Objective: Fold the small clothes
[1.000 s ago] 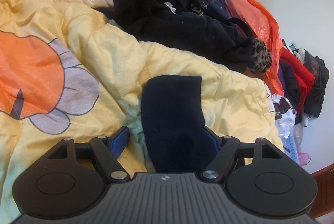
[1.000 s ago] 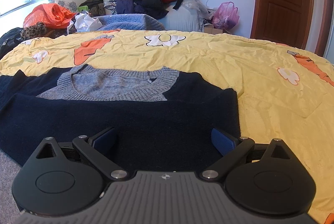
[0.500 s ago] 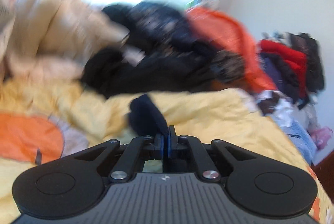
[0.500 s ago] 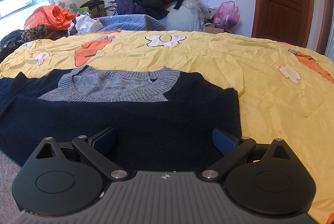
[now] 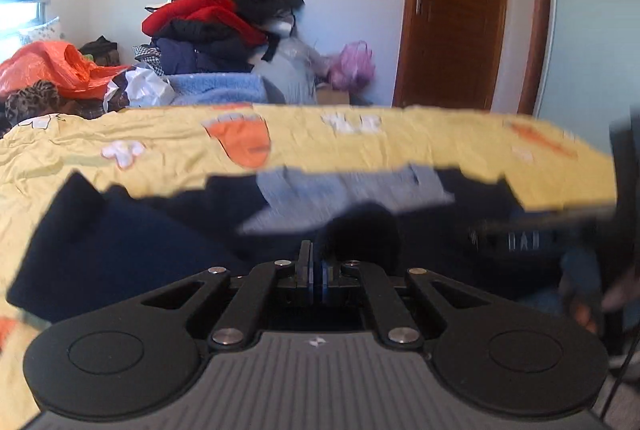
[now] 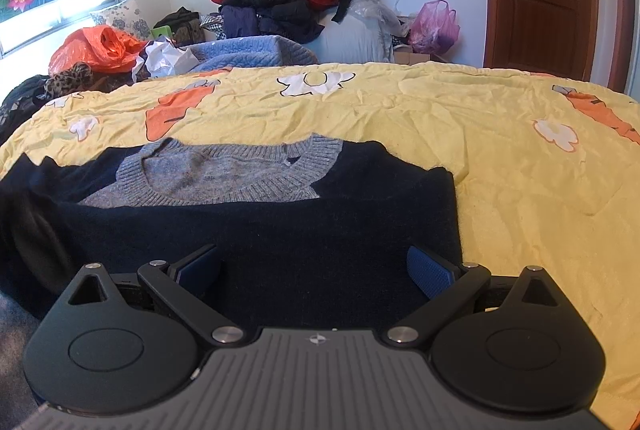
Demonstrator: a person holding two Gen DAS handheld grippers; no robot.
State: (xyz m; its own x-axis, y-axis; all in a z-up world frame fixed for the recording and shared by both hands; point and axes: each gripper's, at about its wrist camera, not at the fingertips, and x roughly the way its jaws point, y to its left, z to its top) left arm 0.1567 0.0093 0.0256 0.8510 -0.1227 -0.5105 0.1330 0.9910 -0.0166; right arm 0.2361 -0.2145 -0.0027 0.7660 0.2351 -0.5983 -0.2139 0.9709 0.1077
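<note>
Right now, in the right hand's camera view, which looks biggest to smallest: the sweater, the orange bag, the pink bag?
1. Sweater, though it lies nearest the camera.
2. Orange bag.
3. Pink bag; it sits farther back, so its true size is unsure.

motion-blurred sweater [image 5: 344,189], its left sleeve [image 6: 16,213] cut off

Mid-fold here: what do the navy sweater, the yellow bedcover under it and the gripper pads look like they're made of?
Navy sweater: looks like soft wool or acrylic knit, matte and fuzzy; the grey collar shows clear ribbing.
Yellow bedcover: looks like thin woven cotton, matte, with fine crinkles and printed orange carrot shapes.
Right gripper pads: blue, probably rubber or soft plastic, with a fine grid texture.
</note>
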